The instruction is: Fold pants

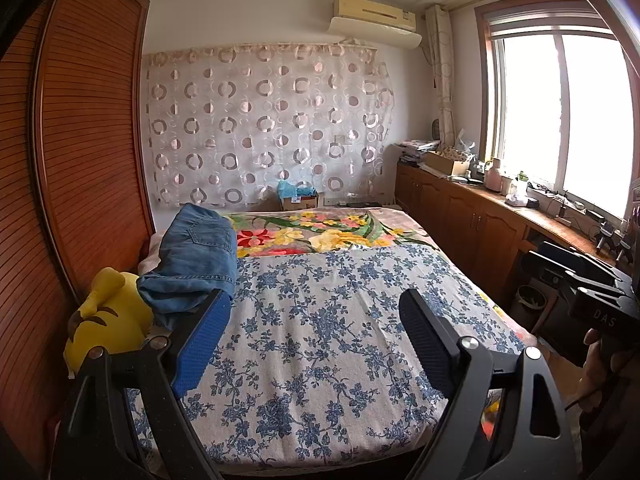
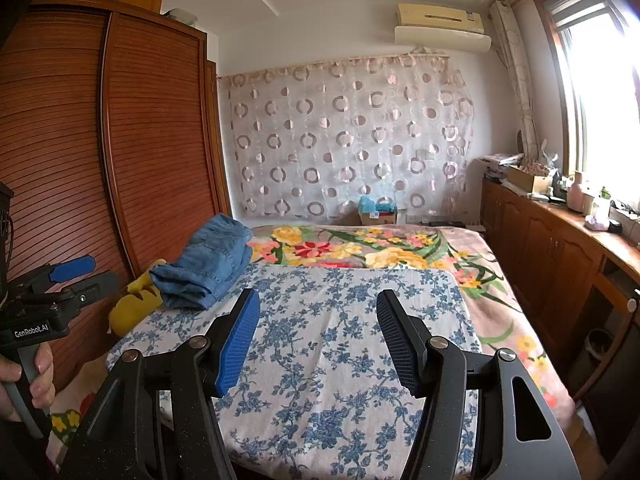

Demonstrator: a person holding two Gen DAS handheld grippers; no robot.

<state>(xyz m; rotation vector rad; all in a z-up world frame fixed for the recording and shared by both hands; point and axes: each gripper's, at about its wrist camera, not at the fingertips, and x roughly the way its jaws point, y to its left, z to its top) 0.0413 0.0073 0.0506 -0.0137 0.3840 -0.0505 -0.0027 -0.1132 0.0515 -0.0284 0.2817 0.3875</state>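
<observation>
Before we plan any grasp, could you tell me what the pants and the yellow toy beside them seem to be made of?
Pants: blue denim, matte; visible seams and a stitched pocket.
Yellow toy: likely plush, soft and rounded with a matte surface; partly hidden under the pants.

Folded jeans at the far left of a flowered bed, both grippers empty

The right gripper point(image 2: 318, 322) hangs over the blue-flowered sheet point(image 2: 340, 360) with jaws apart and nothing between them. The blue jeans point(image 2: 208, 264) lie folded at the bed's far left, against a yellow plush toy point(image 2: 134, 306) beside the wooden wardrobe point(image 2: 120, 140). At near left a hand point(image 2: 34, 376) holds the left gripper point(image 2: 76, 274).
</observation>
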